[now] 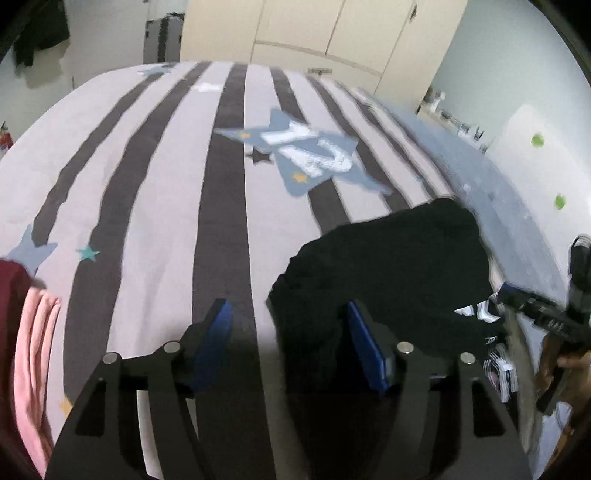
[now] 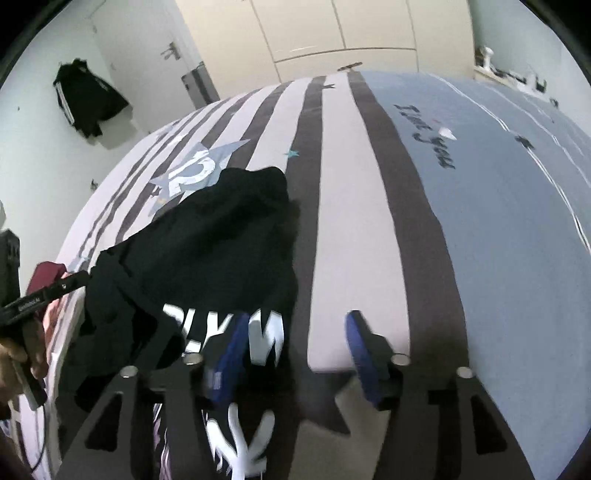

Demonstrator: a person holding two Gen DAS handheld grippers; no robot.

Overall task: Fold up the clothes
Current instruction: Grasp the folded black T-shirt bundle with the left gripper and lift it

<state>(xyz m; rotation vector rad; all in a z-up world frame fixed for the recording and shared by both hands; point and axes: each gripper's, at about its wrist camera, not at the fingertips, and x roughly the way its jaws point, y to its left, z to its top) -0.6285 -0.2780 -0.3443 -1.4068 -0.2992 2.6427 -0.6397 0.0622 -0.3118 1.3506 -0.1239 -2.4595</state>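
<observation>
A crumpled black garment (image 1: 391,266) with white lettering (image 2: 266,339) lies on the striped bed cover (image 1: 166,206). My left gripper (image 1: 286,310) is open just above the cover, its right finger against the garment's near left edge and nothing between the pads. My right gripper (image 2: 297,317) is open too. Its left finger (image 2: 232,354) hovers over the white letters and its right finger is over bare cover. Each gripper, held by a hand, shows at the edge of the other's view: the right gripper (image 1: 546,317), the left gripper (image 2: 44,291).
Pink clothing (image 1: 33,350) and a maroon piece (image 1: 11,280) lie at the bed's left edge. A blue star patch with numbers (image 1: 306,155) marks the middle of the cover. A black jacket (image 2: 88,96) hangs on the wall. Cream wardrobe doors (image 1: 332,29) stand beyond the bed.
</observation>
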